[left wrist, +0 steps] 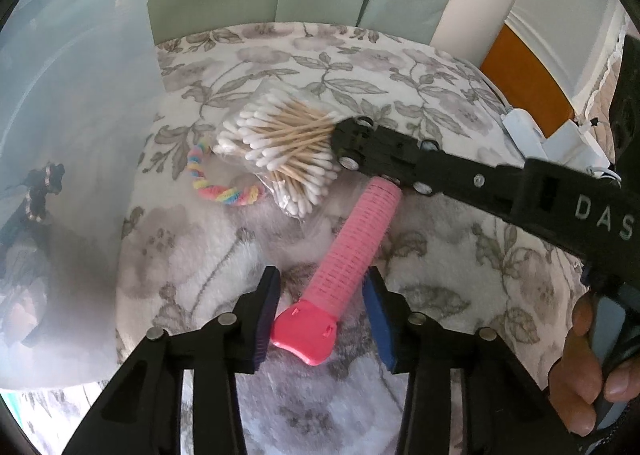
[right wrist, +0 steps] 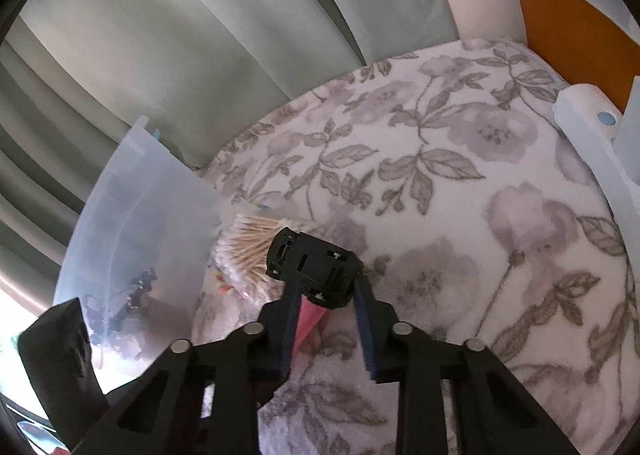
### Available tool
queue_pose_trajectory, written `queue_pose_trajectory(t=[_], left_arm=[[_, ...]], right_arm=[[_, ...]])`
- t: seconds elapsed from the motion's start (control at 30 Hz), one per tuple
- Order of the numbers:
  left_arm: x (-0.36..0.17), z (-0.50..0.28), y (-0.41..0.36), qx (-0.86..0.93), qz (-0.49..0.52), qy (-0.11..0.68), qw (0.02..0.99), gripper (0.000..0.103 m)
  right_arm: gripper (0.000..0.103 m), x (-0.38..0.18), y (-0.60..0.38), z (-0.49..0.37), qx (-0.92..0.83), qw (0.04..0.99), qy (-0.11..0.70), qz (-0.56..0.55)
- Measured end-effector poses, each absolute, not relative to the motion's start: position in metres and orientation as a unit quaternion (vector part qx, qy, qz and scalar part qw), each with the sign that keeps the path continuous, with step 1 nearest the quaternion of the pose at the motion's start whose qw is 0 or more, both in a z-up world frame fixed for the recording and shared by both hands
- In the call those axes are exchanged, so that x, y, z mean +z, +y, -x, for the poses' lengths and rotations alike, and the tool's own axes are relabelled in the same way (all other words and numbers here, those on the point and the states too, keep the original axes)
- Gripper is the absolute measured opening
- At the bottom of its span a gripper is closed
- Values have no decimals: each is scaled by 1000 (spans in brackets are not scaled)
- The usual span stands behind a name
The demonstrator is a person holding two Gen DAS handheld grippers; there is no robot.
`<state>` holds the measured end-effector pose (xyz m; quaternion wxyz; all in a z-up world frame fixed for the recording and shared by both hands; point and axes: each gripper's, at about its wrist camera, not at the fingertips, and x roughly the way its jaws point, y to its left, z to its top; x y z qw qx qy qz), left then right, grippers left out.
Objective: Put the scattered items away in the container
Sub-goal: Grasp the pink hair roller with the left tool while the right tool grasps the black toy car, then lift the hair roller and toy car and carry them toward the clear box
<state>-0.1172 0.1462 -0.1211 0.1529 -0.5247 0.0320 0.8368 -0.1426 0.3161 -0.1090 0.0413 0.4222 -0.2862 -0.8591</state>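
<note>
The left wrist view shows what the right one mostly hides: a pink hair roller lying on the floral blanket, its flat cap end between the pads of the left gripper; the right pad touches the roller's side while the left pad stands clear of it, so the jaws are apart around it, not clamped. Beyond the roller lies one clear bag of cotton swabs, and just beside it, toward the translucent container at the blanket's left edge, one rainbow hair tie. One dark item shows through the container wall. A hand grips the right tool's trigger. The right wrist view shows the right gripper clamped on a black toy car, the pads pressing on its sides, held above the blanket over the swabs; from the left view only the car's underside and wheels are seen. Of the roller the right view gives just a pink sliver. A white device sits at the blanket's far right corner.
</note>
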Motion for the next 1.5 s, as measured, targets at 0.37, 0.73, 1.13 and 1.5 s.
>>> queue_pose_trajectory(t=[0.37, 0.73, 1.13, 1.5], left_arm=[[-104, 100, 150, 843, 505, 51, 178, 28], [-91, 100, 137, 857, 487, 42, 162, 28], [-124, 118, 128, 839, 525, 16, 142, 28], [-130, 127, 128, 836, 529, 10, 143, 28]], right_arm=[[32, -107, 324, 128, -857, 29, -286, -427], [67, -103, 310, 142, -867, 48, -241, -433], [70, -119, 288, 186, -874, 77, -114, -466], [64, -123, 288, 188, -877, 67, -110, -463]])
